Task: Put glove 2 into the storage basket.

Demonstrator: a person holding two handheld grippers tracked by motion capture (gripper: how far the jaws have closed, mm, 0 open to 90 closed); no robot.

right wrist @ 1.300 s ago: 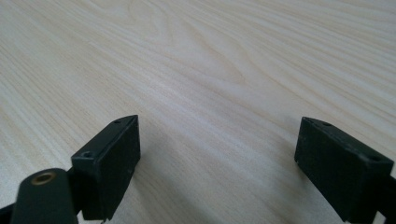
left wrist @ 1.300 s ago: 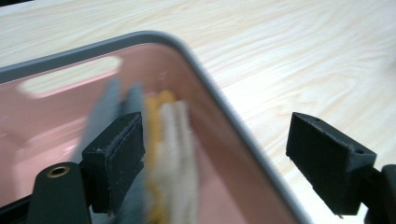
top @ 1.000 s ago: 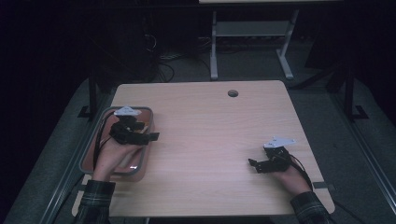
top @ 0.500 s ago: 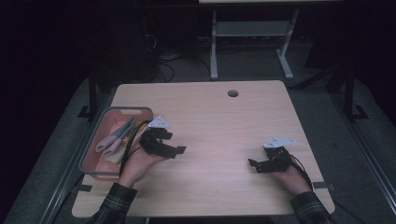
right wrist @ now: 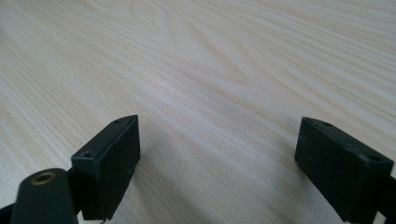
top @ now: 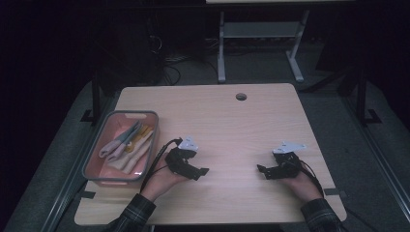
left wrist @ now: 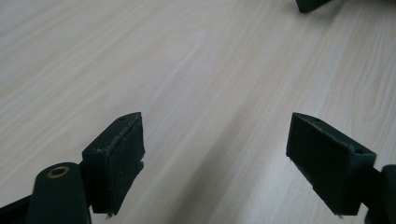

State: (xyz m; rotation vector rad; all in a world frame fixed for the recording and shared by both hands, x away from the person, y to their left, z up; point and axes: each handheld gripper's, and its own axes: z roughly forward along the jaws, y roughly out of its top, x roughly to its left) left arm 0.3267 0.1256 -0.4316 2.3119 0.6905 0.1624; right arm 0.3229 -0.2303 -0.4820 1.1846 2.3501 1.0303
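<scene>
With jaws spread, left gripper and right gripper rest low — facing inward

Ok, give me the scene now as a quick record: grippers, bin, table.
left gripper: open, empty, low over the table, right of the bin
right gripper: open, empty, low over the table's right side
bin: at the table's left edge, holds pale utensils
table: light wood, round hole near far edge
</scene>
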